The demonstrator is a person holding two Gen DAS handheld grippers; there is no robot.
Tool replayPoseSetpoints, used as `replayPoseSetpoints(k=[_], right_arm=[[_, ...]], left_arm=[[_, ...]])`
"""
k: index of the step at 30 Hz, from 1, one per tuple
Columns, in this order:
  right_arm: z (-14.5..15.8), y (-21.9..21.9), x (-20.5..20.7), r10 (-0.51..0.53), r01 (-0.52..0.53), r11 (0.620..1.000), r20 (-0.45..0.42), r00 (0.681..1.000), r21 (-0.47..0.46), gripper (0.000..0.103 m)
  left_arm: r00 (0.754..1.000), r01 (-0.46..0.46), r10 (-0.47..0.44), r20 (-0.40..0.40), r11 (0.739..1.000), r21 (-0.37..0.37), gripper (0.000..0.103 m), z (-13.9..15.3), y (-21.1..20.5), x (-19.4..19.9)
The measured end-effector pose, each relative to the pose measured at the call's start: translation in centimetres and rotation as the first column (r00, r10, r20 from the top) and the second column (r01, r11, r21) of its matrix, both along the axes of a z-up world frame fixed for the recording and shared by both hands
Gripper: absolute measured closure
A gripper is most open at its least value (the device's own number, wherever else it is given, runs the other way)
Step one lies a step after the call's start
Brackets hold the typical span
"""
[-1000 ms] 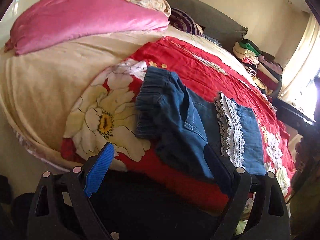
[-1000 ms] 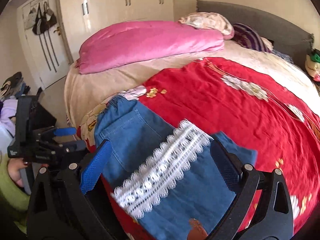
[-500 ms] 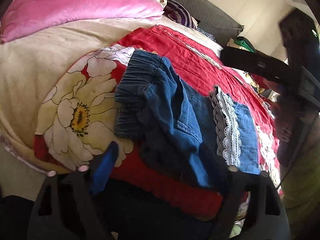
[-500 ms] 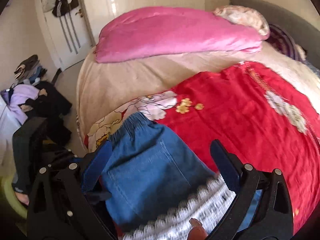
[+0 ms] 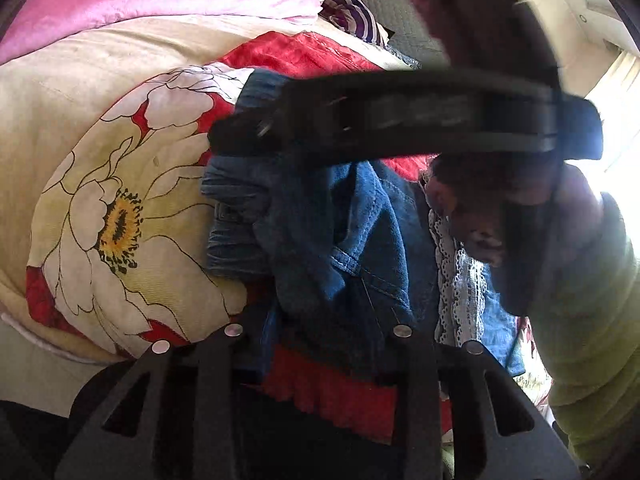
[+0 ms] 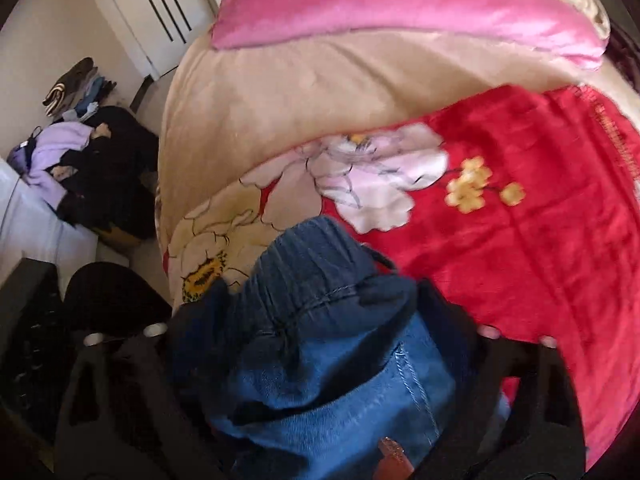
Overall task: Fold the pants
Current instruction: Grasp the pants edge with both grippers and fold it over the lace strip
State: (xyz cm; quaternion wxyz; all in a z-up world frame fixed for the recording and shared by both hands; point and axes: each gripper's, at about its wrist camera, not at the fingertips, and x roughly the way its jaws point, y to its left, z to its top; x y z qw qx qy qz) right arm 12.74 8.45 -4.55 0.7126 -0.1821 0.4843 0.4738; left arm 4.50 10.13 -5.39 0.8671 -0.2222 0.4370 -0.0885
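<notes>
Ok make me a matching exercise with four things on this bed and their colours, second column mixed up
1 pants
2 pillow
3 lace trim
4 blanket

A red
B white
C pink
D blue

Pairs: 1-D, 2-C, 3-B, 4-A

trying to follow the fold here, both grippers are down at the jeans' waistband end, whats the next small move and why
Probably finish closing both grippers on the denim. The left gripper and right gripper have each just been closing with the jeans bunched between their jaws, but a firm pinch isn't clear yet; lifting now could drop the waistband.
</notes>
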Motion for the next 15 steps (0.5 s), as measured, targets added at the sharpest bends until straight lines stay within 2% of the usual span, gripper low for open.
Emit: replayPoseSetpoints(k=[2, 3, 4, 5, 8, 11, 14, 15], right_arm=[[-0.2, -0.6, 0.1, 0.005, -0.004, 0.999, -0.029, 1.0, 0.038, 0.05], [0.1, -1.1, 0.2, -0.004, 0.006, 0.998, -0.04, 0.999, 0.059, 0.054], [0.6, -1.9, 0.3, -0.009, 0.014, 0.996, -0.055, 0.998, 0.091, 0.063], [1.0, -2.6, 0.3, -0.012, 0.019, 0.993, -0.058, 0.998, 0.113, 0.069], [3.4, -6.1, -0.2, -0.023, 0.041, 0.973, -0.078, 0.997, 0.226, 0.071], [5.3, -9.2, -0.7, -0.034, 0.057, 0.949, -0.079, 0.996, 0.31, 0.071], [6.7, -12.0, -1.2, -0.051, 0.075, 0.927, -0.074, 0.996, 0.367, 0.071], [7.1, -12.8, -1.5, -0.056, 0.079, 0.921, -0.072, 0.996, 0.381, 0.071]], left_arm=[[1.0, 0.002, -0.002, 0.007, 1.0, -0.01, 0.067, 0.0, 0.1, -0.1], [1.0, 0.006, -0.006, 0.013, 1.0, -0.017, 0.059, 0.1, 0.1, -0.2], [1.0, 0.015, -0.014, 0.028, 0.999, -0.035, 0.052, 0.3, 0.1, -0.5], [0.999, 0.023, -0.021, 0.044, 0.998, -0.06, 0.039, 0.5, 0.1, -0.6], [0.999, 0.019, -0.017, 0.044, 0.999, -0.047, 0.025, 0.9, -0.2, -0.9], [0.999, 0.02, -0.016, 0.052, 0.997, -0.072, 0.025, 1.2, -0.2, -0.9], [0.996, 0.057, -0.051, 0.075, 0.995, -0.085, 0.012, 2.0, -1.2, -0.4], [0.995, 0.071, -0.064, 0.081, 0.994, -0.089, 0.012, 2.3, -1.7, -0.2]])
